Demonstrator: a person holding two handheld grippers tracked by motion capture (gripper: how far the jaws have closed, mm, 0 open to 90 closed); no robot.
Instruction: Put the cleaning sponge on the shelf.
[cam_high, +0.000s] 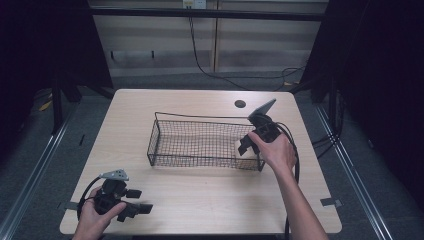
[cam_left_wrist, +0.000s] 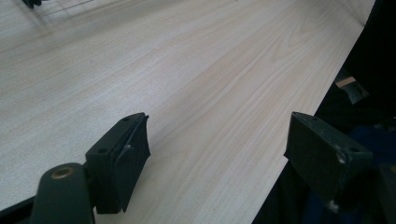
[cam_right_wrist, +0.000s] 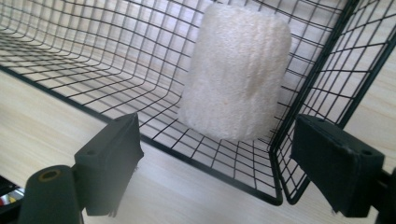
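Sponge (cam_right_wrist: 236, 70) sits inside wire basket (cam_high: 165, 150) (right end), right hand-held gripper (cam_high: 251, 143) released above it, left hand-held gripper (cam_high: 136, 201) also released.

wire basket (cam_high: 200, 142), right hand-held gripper (cam_high: 246, 145) inside

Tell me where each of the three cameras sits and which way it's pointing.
High view: above the person's side, looking forward and down on the table; both forearms, left gripper, right gripper.
Left gripper view: rides that gripper, looking across bare tabletop toward its edge; fingers apart.
Right gripper view: rides that gripper, facing the wire basket corner and white roll.
High and right gripper views share the basket.
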